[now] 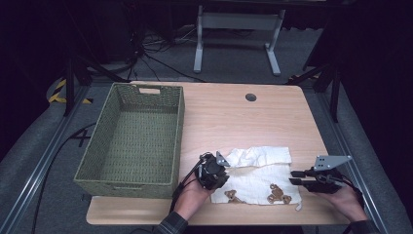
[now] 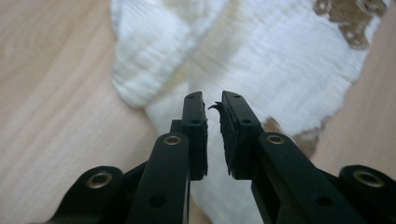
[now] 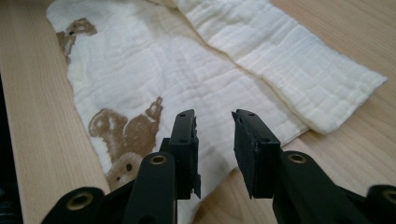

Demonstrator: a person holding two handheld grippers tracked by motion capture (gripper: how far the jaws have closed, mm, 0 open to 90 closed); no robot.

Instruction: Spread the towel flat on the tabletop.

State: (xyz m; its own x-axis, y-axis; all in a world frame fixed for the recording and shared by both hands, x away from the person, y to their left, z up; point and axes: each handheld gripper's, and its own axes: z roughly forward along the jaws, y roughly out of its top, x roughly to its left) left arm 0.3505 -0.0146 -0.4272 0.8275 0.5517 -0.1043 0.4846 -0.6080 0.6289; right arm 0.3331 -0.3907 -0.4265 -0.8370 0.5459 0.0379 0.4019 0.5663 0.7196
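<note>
The white cloth with brown animal prints lies on the desk in the lower middle of the high view, its upper strip folded down over the rest, so one fold looks made. The fold is rough: the doubled band sits crooked and puffs up at its left end, and the lower edge with the prints remains a single layer.

The left claw hangs over the cloth's left edge, its jaws a narrow gap apart with nothing between them. The right claw sits at the cloth's right end, jaws a little wider, also empty; the cloth is free on the desk.

The woven green basket at the left of the high view stands empty, as far as its shadowed floor shows. What is left, I judge: at least one more fold to make a compact bundle, then perhaps a lift into the basket.
</note>
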